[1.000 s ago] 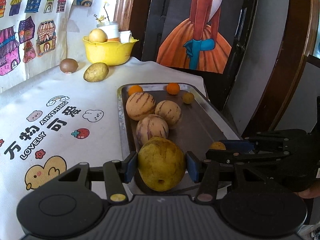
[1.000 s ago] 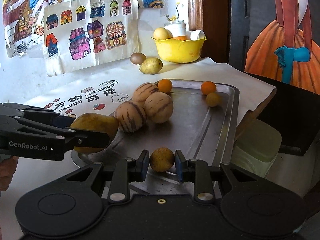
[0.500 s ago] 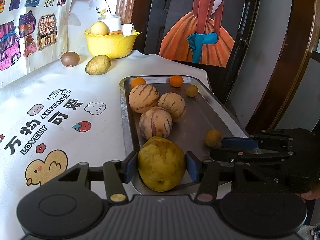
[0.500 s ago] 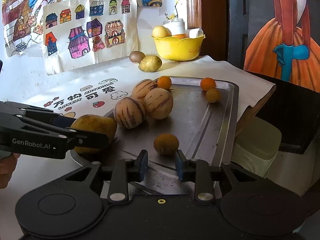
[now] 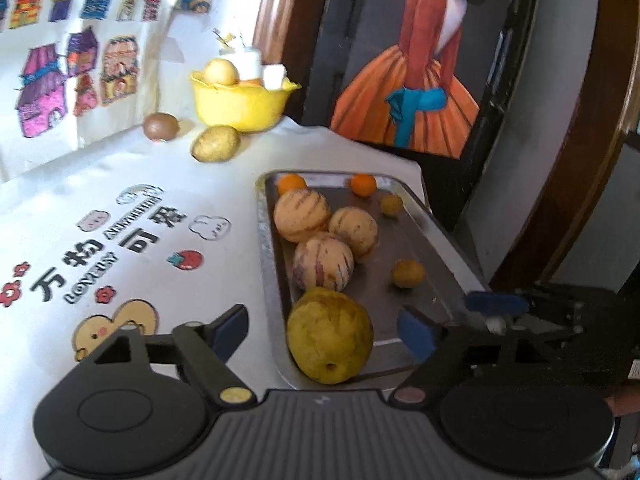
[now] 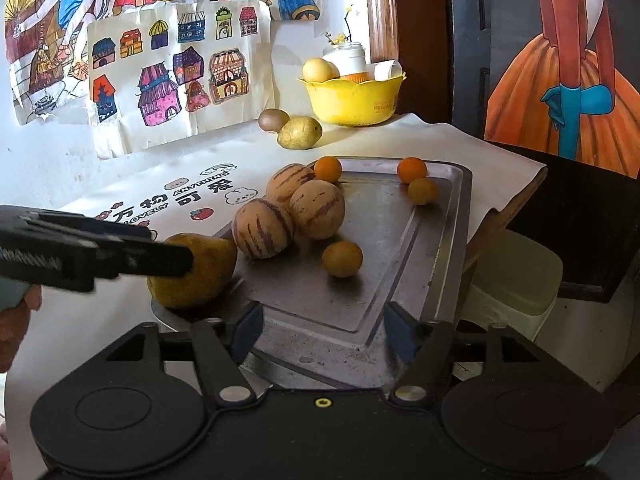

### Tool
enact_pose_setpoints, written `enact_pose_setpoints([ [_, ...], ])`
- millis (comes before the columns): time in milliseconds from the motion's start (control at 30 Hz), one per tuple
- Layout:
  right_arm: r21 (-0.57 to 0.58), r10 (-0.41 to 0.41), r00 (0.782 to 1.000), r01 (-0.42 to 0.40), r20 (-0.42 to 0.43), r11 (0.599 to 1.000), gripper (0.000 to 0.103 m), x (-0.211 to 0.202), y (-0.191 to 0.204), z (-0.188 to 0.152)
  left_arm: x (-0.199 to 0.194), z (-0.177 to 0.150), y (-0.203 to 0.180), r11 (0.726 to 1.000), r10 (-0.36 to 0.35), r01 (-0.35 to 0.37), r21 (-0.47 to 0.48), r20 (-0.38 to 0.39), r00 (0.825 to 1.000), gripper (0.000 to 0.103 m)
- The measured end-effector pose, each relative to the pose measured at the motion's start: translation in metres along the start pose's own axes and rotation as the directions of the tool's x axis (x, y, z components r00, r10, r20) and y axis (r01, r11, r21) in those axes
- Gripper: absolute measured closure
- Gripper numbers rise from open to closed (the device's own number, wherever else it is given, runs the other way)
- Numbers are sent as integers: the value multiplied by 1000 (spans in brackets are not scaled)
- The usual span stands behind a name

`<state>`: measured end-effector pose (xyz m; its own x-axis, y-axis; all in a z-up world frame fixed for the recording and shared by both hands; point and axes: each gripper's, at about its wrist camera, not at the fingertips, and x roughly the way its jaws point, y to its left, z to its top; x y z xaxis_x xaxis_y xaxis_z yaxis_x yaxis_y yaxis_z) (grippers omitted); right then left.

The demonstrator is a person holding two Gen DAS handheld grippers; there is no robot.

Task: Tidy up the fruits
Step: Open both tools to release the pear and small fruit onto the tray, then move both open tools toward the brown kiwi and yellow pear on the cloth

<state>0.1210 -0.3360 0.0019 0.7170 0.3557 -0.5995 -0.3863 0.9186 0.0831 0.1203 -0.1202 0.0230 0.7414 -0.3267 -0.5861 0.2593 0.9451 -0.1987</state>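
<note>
Yellow-green pear (image 5: 330, 334) sits at the near end of the metal tray (image 5: 430, 222), loose between the left gripper (image 5: 324, 330), whose jaws have just spread wide. The right gripper (image 6: 320, 330) has just opened too, with nothing between its jaws; a small round fruit (image 6: 342, 259) rests ahead of it.

The left gripper (image 5: 324, 332) and the right gripper (image 6: 322, 330) both point downward, jaws just opened wide (blue pads clear of everything); a hand (image 6: 16, 312) holds the left.
</note>
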Motion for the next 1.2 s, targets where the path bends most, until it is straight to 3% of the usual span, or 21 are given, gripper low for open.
enact_pose_setpoints([
  [167,-16,14,1000,-14,-4,1000,7,-10,6,2,-13,1,7,999,32,-31,-26,30,999,0],
  [233,-22,18,1000,-18,-3,1000,1,-14,11,3,-17,0,12,998,53,-52,-35,32,998,1],
  [500,-69,8,998,-12,-58,998,1,-19,34,7,-29,-4,40,988,139,-138,-75,3,990,0],
  [833,-125,50,990,-66,-130,990,1,-22,58,17,-40,-11,93,959,252,-261,-112,-89,964,0],
  [1033,-188,67,985,-97,-157,977,1,-28,70,39,-42,-3,121,945,283,-297,-134,-111,953,0],
  [1200,-243,57,989,-89,-133,966,1,-27,79,73,-39,20,141,940,311,-319,-121,-78,947,0],
])
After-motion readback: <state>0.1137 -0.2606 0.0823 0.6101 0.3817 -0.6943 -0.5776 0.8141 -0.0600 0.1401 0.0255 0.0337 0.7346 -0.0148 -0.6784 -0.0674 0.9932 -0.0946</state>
